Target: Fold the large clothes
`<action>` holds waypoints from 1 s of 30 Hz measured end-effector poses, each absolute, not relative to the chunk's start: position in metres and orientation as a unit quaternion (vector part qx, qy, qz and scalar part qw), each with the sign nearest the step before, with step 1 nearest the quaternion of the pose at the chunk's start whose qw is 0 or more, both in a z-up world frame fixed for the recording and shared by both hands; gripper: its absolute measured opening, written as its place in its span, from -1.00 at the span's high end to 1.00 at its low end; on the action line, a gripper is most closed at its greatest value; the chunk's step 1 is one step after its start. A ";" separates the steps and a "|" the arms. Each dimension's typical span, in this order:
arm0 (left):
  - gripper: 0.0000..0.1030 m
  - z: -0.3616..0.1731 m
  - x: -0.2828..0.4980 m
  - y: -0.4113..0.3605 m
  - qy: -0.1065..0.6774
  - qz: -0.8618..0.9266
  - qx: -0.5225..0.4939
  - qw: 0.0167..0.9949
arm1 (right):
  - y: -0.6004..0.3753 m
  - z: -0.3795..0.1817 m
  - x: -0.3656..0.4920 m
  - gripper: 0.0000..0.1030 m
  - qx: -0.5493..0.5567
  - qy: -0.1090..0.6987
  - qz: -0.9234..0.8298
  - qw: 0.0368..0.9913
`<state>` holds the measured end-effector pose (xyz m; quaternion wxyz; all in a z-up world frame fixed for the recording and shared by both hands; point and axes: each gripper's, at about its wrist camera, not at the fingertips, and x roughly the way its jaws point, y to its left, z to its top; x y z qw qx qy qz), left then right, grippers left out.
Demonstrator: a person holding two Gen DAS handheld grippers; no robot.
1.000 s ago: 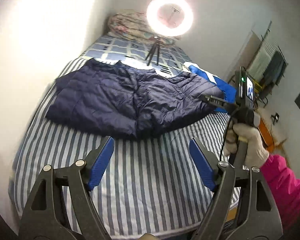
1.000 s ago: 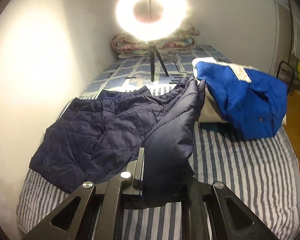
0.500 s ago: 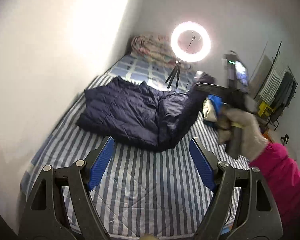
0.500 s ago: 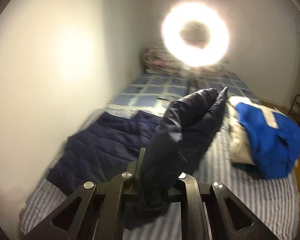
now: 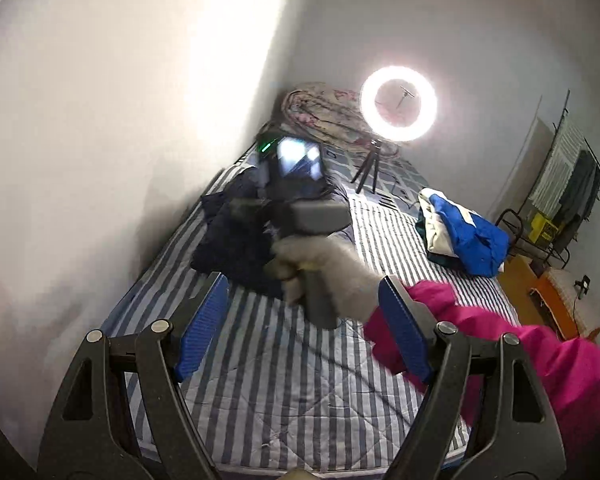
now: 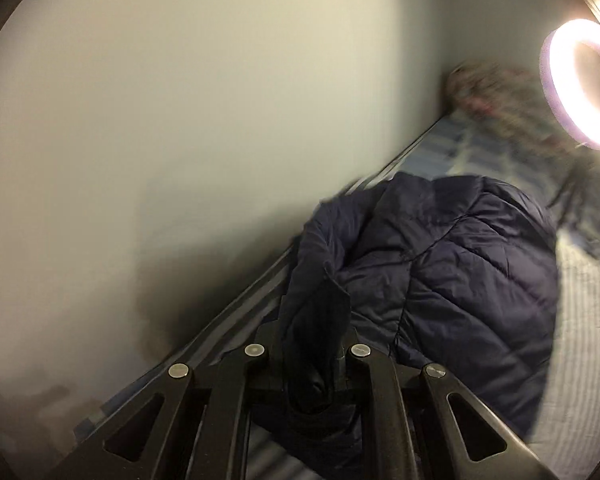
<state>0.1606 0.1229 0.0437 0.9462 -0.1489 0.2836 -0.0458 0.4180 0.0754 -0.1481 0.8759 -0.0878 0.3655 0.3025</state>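
A navy quilted jacket (image 6: 460, 256) lies on the striped bed (image 5: 284, 384) against the left wall, folded over on itself. My right gripper (image 6: 308, 360) is shut on the jacket's sleeve end, which bunches between the fingers. In the left wrist view the right gripper's body and gloved hand (image 5: 320, 264) hang over the jacket (image 5: 232, 248) and hide much of it. My left gripper (image 5: 300, 320) is open and empty, with blue pads (image 5: 202, 320), held above the near part of the bed.
A lit ring light on a small tripod (image 5: 398, 110) stands on the bed behind the jacket. A rolled floral quilt (image 5: 320, 112) lies at the head. A blue and white garment pile (image 5: 464, 236) sits at the right edge. A clothes rack (image 5: 568, 184) and orange stool (image 5: 560, 300) stand right.
My right gripper has carried the sleeve from the right across to the left, over the jacket toward the wall. My left gripper has pulled back and tilted upward, staying open.
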 end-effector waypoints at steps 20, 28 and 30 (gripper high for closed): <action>-0.55 0.031 0.187 0.122 0.309 -0.012 -0.130 0.942 | -0.105 -0.136 0.391 -0.17 0.078 0.358 0.306 0.879; -0.46 0.031 0.286 0.112 0.331 -0.004 -0.054 0.942 | -0.176 -0.174 0.395 -0.47 0.140 0.414 0.252 0.864; -0.28 0.018 0.322 0.111 0.335 0.025 -0.009 0.942 | -0.182 -0.185 0.398 -0.49 0.166 0.425 0.249 0.854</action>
